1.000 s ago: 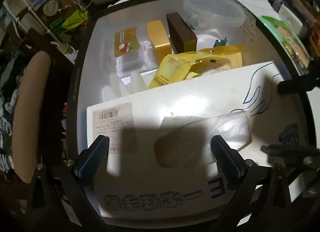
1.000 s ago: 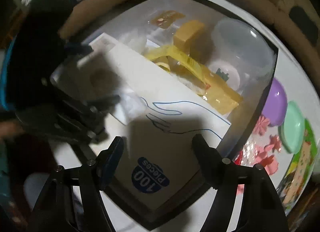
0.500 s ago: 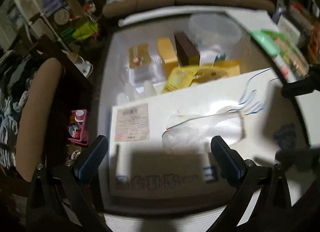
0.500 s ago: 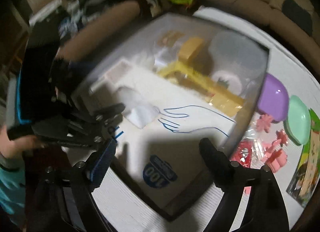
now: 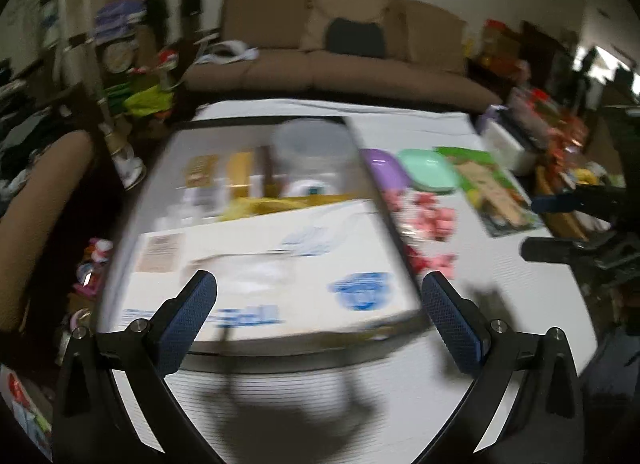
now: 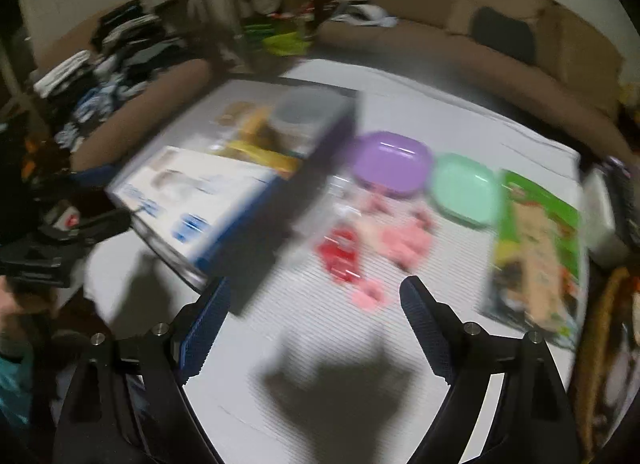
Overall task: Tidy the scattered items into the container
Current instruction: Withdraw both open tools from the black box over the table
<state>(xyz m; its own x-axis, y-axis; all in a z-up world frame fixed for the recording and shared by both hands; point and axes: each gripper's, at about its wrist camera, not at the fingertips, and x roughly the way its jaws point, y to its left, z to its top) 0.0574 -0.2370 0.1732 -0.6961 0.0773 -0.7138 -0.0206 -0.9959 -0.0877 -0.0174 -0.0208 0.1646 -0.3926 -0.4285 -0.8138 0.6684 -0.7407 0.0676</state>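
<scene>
Both my tongs stand wide and empty over the white table: the left gripper frames the white glove box lying in the container, and the right gripper has the pink and red pieces just ahead of its tips. The purple dish and green dish beyond look light, stiff and slick, so I'd pinch a rim. Blur hides what the pink pieces are, and the container's far contents are unreadable.
</scene>
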